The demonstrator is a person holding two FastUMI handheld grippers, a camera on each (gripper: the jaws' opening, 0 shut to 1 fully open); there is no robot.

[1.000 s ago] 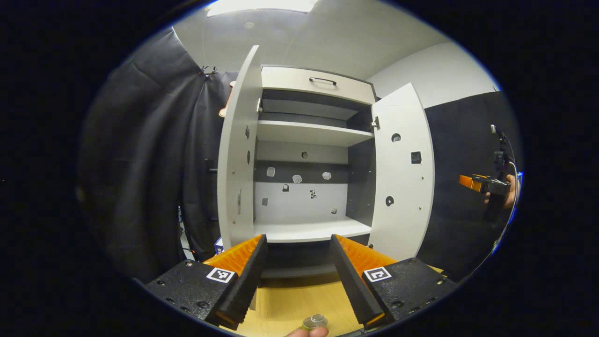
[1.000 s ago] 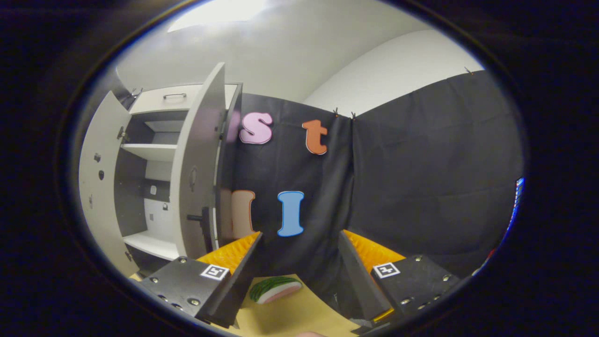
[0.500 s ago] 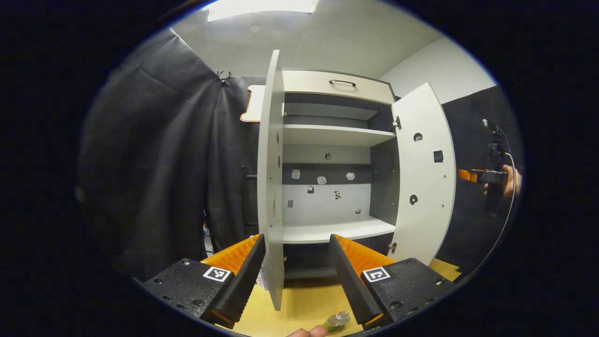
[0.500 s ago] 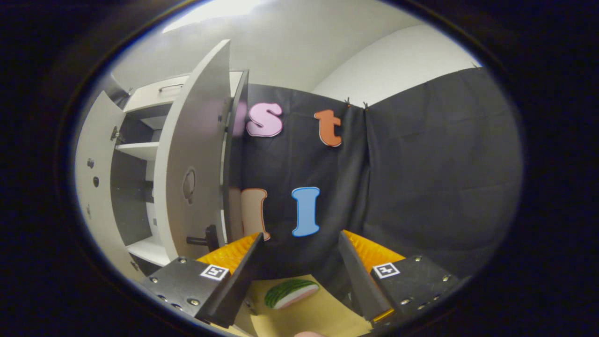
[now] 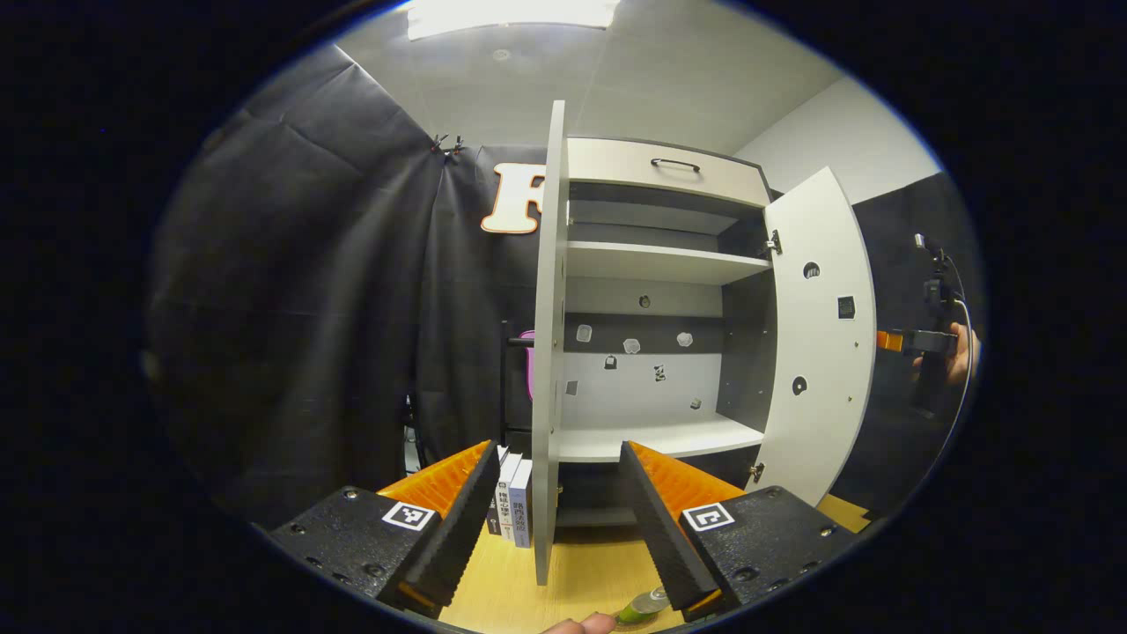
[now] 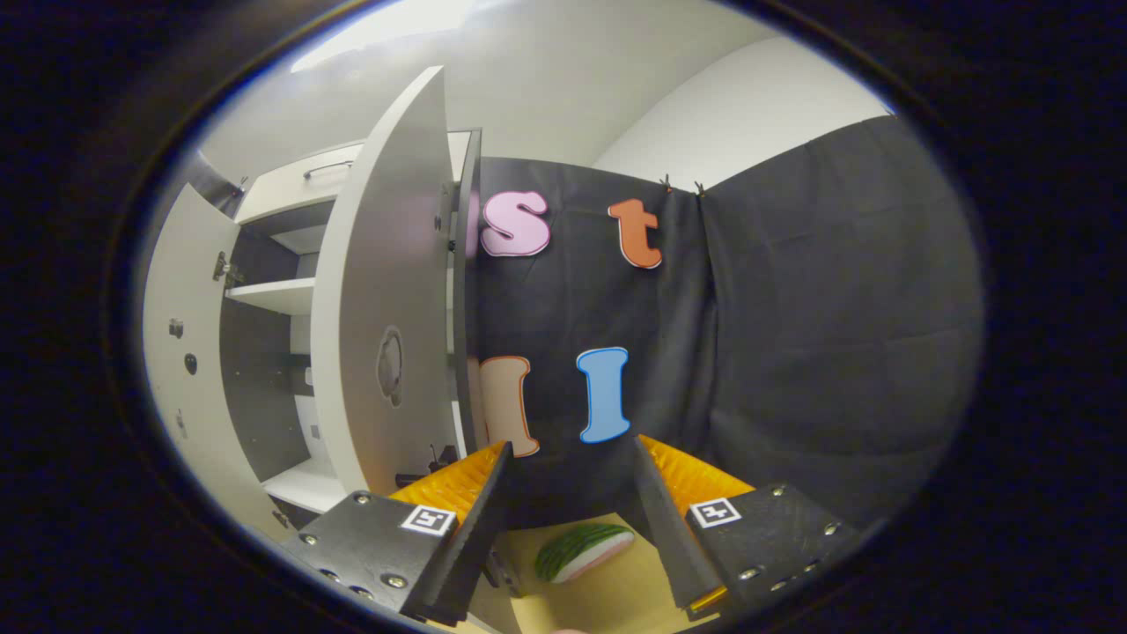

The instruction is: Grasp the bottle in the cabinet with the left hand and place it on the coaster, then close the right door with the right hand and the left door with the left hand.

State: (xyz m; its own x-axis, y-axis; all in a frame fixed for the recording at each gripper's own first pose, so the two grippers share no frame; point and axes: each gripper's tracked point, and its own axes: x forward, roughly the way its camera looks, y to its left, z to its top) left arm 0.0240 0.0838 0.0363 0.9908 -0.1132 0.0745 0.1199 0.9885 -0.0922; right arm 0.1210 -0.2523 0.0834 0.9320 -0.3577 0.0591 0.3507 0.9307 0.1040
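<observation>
The white cabinet (image 5: pixel 656 264) stands with both doors swung out and its shelves bare. Its left door (image 5: pixel 548 335) shows edge-on, straight ahead of my left gripper (image 5: pixel 557 449), which is open and holds nothing. A green bottle with a clear cap (image 5: pixel 645 604) stands on the wooden table at the bottom edge, beside the left gripper's right finger. In the right gripper view the right door (image 6: pixel 379 291) is close on the left, outer face showing. Its dark handle (image 6: pixel 427 460) peeks just above my open right gripper's (image 6: pixel 570 443) left finger. That right gripper (image 5: pixel 898 339) also appears beyond the right door (image 5: pixel 819 335).
Several books (image 5: pixel 511 497) stand upright on the table left of the left door. A watermelon-slice toy (image 6: pixel 583 551) lies on the table between the right gripper's fingers. Black cloth walls close in on both sides. A fingertip (image 5: pixel 581 625) shows at the bottom edge.
My left gripper has shifted left, so the left door now appears edge-on and the books have come into sight. My right gripper has moved closer to the right door's handle.
</observation>
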